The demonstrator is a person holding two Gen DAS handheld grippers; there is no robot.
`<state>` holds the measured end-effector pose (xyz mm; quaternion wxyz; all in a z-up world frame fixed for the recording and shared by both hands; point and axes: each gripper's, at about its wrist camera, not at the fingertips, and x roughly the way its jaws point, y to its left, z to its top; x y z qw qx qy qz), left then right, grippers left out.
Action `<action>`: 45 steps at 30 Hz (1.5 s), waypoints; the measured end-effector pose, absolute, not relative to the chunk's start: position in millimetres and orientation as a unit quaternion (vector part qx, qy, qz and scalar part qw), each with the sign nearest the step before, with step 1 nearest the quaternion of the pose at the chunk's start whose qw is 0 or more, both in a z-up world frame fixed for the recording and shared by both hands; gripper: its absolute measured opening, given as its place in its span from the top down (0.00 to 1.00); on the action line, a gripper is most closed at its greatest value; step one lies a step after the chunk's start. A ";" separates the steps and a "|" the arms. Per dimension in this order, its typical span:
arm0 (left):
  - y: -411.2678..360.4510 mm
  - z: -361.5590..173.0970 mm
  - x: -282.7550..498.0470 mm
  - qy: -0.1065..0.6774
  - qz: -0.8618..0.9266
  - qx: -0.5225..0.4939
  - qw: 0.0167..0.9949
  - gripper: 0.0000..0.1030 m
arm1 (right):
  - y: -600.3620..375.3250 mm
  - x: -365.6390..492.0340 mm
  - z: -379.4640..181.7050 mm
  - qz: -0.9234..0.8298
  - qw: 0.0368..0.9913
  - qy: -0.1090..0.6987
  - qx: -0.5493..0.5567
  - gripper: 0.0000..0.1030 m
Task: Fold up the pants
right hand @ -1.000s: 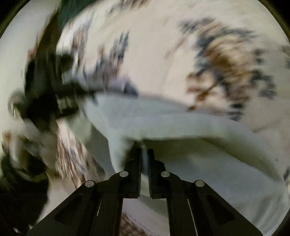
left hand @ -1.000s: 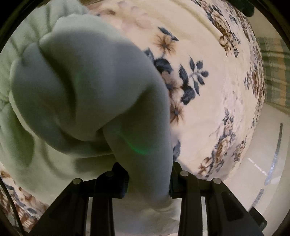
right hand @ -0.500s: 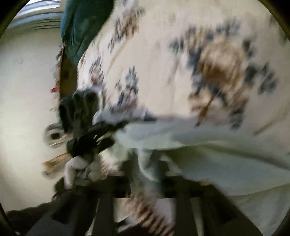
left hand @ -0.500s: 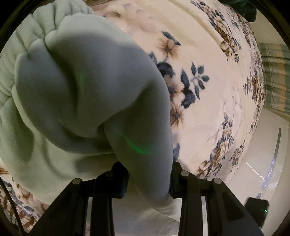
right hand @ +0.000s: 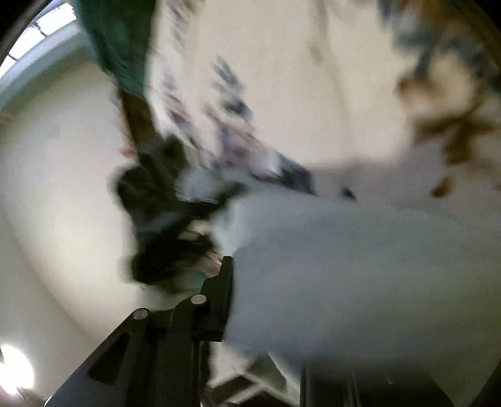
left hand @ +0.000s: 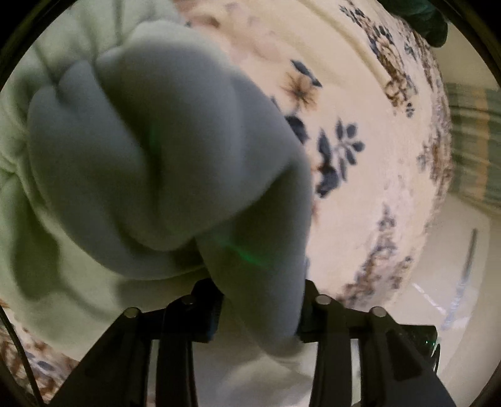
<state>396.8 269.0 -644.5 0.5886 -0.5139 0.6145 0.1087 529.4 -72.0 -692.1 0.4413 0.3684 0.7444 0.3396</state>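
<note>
Left wrist view, nearest: the left gripper (left hand: 261, 310) has a thick fold of the pale green pants (left hand: 150, 162) between its two black fingers (left hand: 208, 310); the jaws are opening at this moment, yet both pads lie against the cloth, so the fold is clamped. The held fold rises from the jaws into a rounded, bunched mass that fills the left and centre of the view, with a lighter green layer of the same garment beneath it at lower left. Behind and to the right lies the floral blanket (left hand: 360, 94), cream with blue and brown flowers, on which the pants rest. Farther right, past the blanket's edge, a pale floor (left hand: 444, 266) and a striped green cloth (left hand: 476, 144); a dark green item (left hand: 429, 22) sits at the top edge.

Right wrist view, heavily blurred: the right gripper (right hand: 263, 300) shows only its left finger (right hand: 219, 300) clearly; the pants (right hand: 360, 266) cover the place of the other finger and press against the visible one. The jaws are closing with cloth between them; whether the pads grip it cannot be told. Beyond, at centre left, the other black gripper (right hand: 162, 213) meets the edge of the garment. Farthest: the blanket (right hand: 313, 78), a dark green cloth (right hand: 119, 40) and a pale wall (right hand: 56, 172)
</note>
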 end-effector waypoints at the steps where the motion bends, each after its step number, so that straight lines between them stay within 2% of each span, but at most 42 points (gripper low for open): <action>1: 267.7 -640.5 399.7 0.615 0.106 -0.510 0.592 0.63 | -82.1 533.5 -679.4 0.332 0.457 0.736 0.373 0.79; 6: 270.7 -635.2 404.1 0.620 0.111 -0.513 0.584 0.61 | -109.7 547.1 -659.9 0.281 0.482 0.735 0.386 0.80; 7: 272.0 -635.8 404.0 0.621 0.112 -0.516 0.579 0.61 | -110.7 551.3 -657.3 0.277 0.486 0.733 0.387 0.82; 9: 276.0 -636.1 401.9 0.621 0.120 -0.518 0.576 0.60 | -115.9 561.5 -654.1 0.268 0.501 0.718 0.401 0.99; 11: 276.1 -635.7 399.9 0.618 0.115 -0.525 0.574 0.58 | -124.9 583.2 -650.0 0.256 0.519 0.701 0.417 0.99; 13: 274.5 -631.5 397.8 0.620 0.119 -0.517 0.578 0.52 | -127.5 605.6 -645.6 0.235 0.554 0.704 0.377 0.98; 14: 272.2 -627.4 397.5 0.621 0.119 -0.511 0.583 0.40 | -123.9 614.1 -642.2 0.236 0.571 0.709 0.342 0.98; 15: 269.1 -620.4 396.7 0.623 0.116 -0.500 0.591 0.26 | -118.8 618.5 -640.3 0.246 0.572 0.716 0.315 0.94; 17: 264.3 -608.0 394.9 0.623 0.108 -0.480 0.608 0.14 | -114.0 617.4 -635.3 0.253 0.571 0.737 0.260 0.76; 18: 258.7 -597.7 394.1 0.624 0.101 -0.464 0.621 0.13 | -111.5 611.6 -630.5 0.263 0.573 0.740 0.236 0.58; 19: 255.5 -591.9 393.6 0.624 0.098 -0.452 0.630 0.13 | -108.0 603.3 -626.4 0.275 0.569 0.744 0.216 0.44; 22: 243.7 -573.3 394.0 0.622 0.089 -0.417 0.656 0.13 | -103.6 577.9 -626.3 0.292 0.561 0.760 0.150 0.43; 25: 230.4 -560.1 406.6 0.619 0.077 -0.372 0.687 0.13 | -110.2 568.9 -633.7 0.241 0.595 0.763 0.080 0.44; 29: 211.0 -557.8 438.5 0.623 0.069 -0.278 0.728 0.13 | -140.9 596.0 -642.0 0.206 0.624 0.732 0.179 0.44; 30: 205.5 -561.9 448.0 0.627 0.066 -0.262 0.731 0.13 | -144.1 604.1 -647.7 0.202 0.625 0.730 0.189 0.45; 33: 194.8 -579.2 468.0 0.641 0.050 -0.247 0.725 0.13 | -133.8 611.3 -675.6 0.228 0.570 0.760 0.215 0.59; 39: 181.6 -602.4 482.3 0.660 0.046 -0.231 0.714 0.13 | -95.6 574.2 -700.9 0.297 0.504 0.798 0.145 0.58; 42: 180.3 -609.6 482.3 0.665 0.049 -0.224 0.711 0.13 | -88.6 563.4 -706.1 0.308 0.506 0.796 0.126 0.58; 43: 179.9 -611.4 482.2 0.665 0.049 -0.221 0.711 0.13 | -87.0 561.7 -705.9 0.310 0.517 0.789 0.118 0.66; 45: 179.5 -613.5 481.7 0.666 0.050 -0.218 0.711 0.13 | -83.1 557.2 -704.7 0.301 0.540 0.779 0.106 0.92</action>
